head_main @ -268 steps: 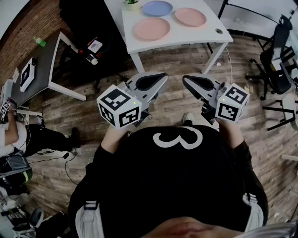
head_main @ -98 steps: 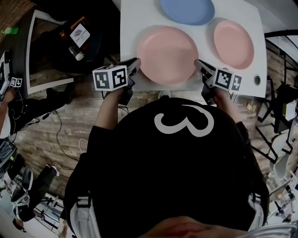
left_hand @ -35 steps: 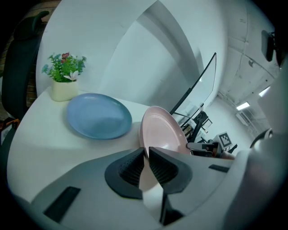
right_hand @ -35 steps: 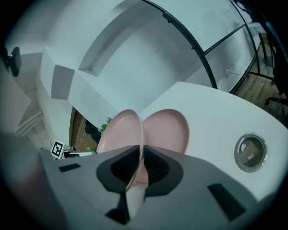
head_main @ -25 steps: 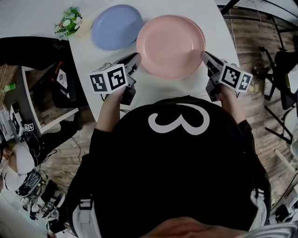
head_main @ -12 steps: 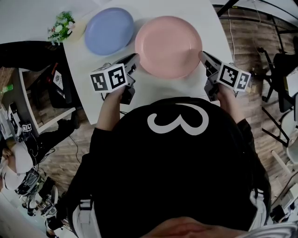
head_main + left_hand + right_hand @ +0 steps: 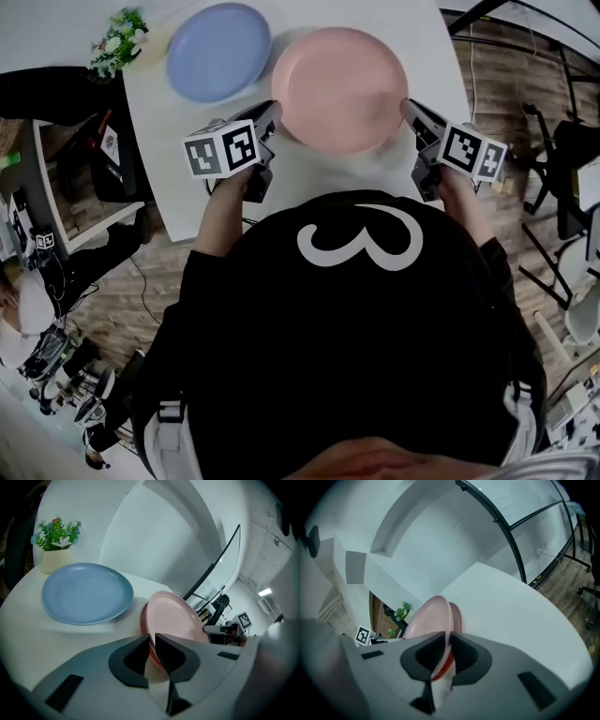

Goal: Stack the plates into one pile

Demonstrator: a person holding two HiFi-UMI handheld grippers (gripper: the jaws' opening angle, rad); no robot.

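Pink plate [image 7: 342, 89] clamped at opposite rims by jaws of left gripper [image 7: 270, 111] and right gripper [image 7: 409, 105], likely to keep it level. Held over second pink plate [image 7: 457, 615], covering it; contact unclear. Blue plate [image 7: 217, 49] alone on surface [image 7: 309, 173], probably for later.

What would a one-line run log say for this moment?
left gripper: shut on pink plate rim | right gripper: shut on opposite rim | blue plate: apart, on table

place: office or lab | cues: white desk [image 7: 436, 47]; swivel chair [image 7: 567, 141]; wood-plank floor [image 7: 122, 281]
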